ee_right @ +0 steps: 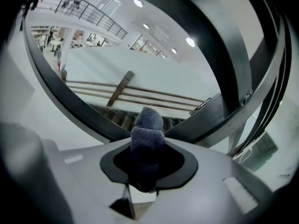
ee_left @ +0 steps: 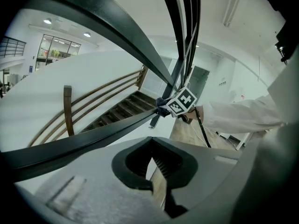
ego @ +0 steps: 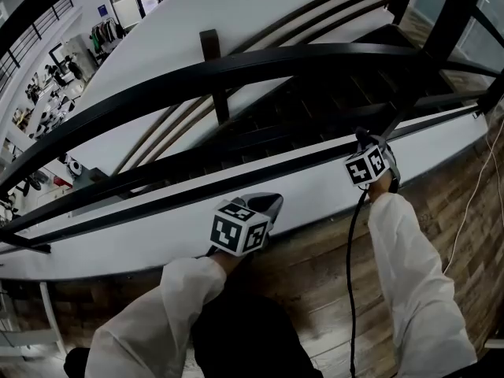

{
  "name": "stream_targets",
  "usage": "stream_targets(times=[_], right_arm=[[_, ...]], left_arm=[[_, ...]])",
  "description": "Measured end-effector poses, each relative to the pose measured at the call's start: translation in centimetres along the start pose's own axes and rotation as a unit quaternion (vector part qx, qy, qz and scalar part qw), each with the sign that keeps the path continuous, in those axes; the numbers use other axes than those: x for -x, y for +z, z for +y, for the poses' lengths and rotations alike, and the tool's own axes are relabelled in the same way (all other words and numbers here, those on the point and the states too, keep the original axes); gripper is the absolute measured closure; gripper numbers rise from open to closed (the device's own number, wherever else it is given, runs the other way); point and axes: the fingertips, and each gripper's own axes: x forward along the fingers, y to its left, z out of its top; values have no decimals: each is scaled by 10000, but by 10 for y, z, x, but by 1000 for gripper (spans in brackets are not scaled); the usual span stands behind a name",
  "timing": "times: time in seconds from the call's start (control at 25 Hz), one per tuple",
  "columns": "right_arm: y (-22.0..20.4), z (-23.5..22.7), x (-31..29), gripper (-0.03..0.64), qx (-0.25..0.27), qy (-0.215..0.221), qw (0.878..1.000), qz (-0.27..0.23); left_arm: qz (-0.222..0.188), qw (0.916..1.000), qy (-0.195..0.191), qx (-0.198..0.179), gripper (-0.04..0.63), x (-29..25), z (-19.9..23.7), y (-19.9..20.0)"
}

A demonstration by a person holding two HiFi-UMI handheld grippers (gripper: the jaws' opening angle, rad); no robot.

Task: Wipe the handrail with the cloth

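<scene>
Currently held: a dark blue cloth (ee_right: 147, 127), bunched into a wad, is clamped between the jaws of the right gripper (ee_right: 147, 146).
Left gripper (ee_left: 153, 162): the jaws are drawn together with nothing between them; it is kept low, beside the railing and well apart from the right one.
Position of cloth: it is carried at the railing's lower bar (ee_left: 93, 134) and, in the left gripper view, appears to be pressed against it. Contact cannot be confirmed from the right gripper view.
Handrail (ego: 236, 69): the broad black top rail is seen above and beyond both grippers, and neither one is touching it.
Axis of handrail: its long axis is seen in the head view as a shallow arc, rising from lower left to upper right.
Axis of cloth: the wad is longest along the jaws and points away from the gripper, roughly crosswise to the bar.
Progress: no wiped stretch can be told from an unwiped one — the black finish looks uniform. Wiping is judged to be at most begun on the lower bar, and the top rail is judged yet to be covered.
</scene>
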Motion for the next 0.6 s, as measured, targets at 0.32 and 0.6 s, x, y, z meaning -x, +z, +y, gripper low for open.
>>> stream_targets(times=[0.32,0.6], right_arm=[[-3,-11,-4,522,373,-881,9954,-9],[10,-3,16,518,75,-657,9977,-147]], left_arm=[[-67,9999,-16,76,595,7,6,1],[-254,9997,37,22,597,46,23,1]])
